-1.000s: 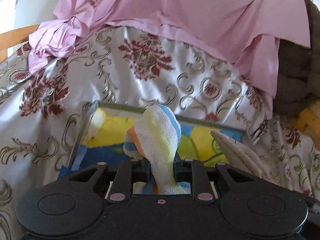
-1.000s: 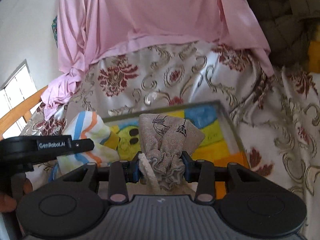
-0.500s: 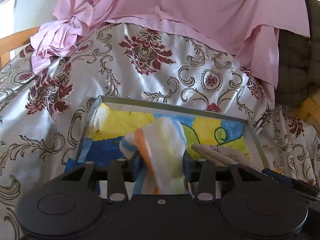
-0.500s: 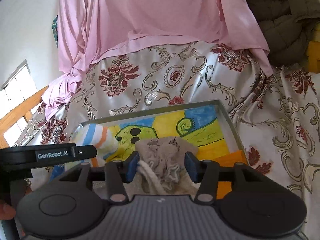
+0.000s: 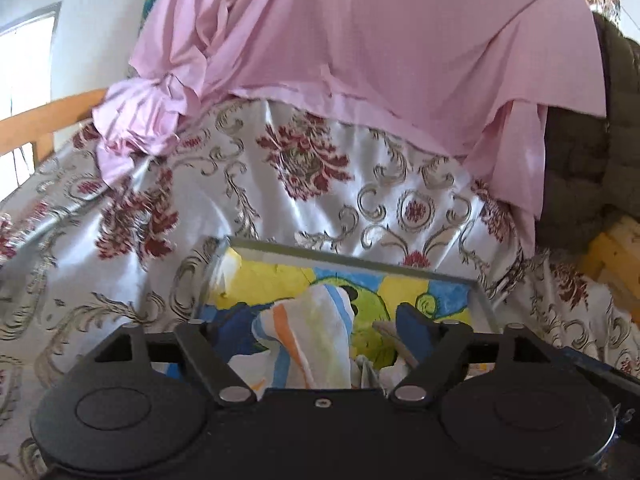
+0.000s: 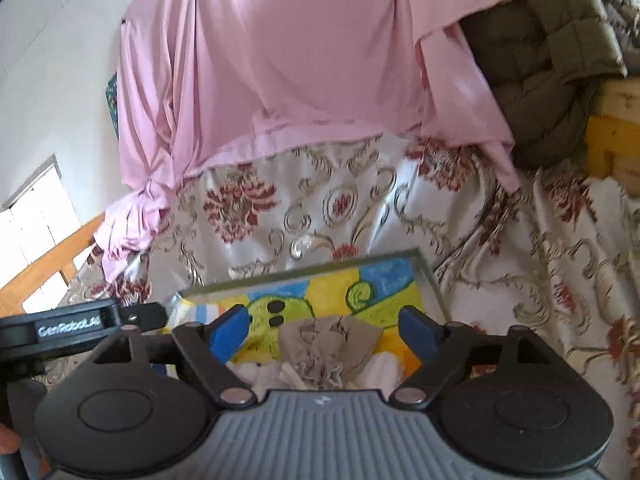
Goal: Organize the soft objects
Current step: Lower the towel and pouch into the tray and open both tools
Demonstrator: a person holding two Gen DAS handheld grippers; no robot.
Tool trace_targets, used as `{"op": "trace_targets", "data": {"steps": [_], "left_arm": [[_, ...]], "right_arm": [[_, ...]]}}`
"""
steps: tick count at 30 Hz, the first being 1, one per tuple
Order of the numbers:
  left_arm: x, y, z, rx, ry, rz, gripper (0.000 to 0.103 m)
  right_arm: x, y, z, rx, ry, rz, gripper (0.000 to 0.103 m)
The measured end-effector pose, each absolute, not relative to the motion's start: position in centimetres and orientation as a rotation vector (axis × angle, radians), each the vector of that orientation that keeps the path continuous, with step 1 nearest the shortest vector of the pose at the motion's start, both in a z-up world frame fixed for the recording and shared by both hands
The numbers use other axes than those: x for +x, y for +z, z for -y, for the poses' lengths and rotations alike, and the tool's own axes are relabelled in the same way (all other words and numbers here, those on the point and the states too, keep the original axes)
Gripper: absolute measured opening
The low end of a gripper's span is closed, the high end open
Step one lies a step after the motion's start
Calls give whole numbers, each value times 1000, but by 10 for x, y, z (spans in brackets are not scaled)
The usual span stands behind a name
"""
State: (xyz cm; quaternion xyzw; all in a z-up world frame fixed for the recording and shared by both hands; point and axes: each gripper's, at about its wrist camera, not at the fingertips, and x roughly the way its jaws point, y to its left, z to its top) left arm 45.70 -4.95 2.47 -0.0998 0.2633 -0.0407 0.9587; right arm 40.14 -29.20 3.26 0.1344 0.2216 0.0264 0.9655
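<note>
Both claws released, both soft things down in the tray.

My left gripper (image 5: 320, 328) has just been spreading its jaws; the striped cloth (image 5: 308, 340) sits loose between them, toward the left side of the painted tray (image 5: 352, 258), pads clear of it. My right gripper (image 6: 326, 330) has just been opening too, and the grey drawstring pouch (image 6: 328, 344) lies free between its blue fingers (image 6: 416, 330), near the tray's front edge on the floral bedspread (image 6: 360, 208).
</note>
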Motion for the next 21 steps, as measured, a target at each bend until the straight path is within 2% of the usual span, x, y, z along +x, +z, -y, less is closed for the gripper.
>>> {"op": "trace_targets", "data": {"steps": [2, 5, 10, 21], "left_arm": [[446, 33, 45, -213, -81, -511, 88], [424, 46, 36, -241, -89, -454, 97], [393, 63, 26, -271, -100, -406, 99], [335, 80, 31, -247, -99, -375, 102]], "right_arm": [[393, 41, 295, 281, 48, -437, 94], [380, 52, 302, 322, 46, -433, 97], [351, 68, 309, 334, 31, -405, 101], [292, 84, 305, 318, 32, -373, 103]]}}
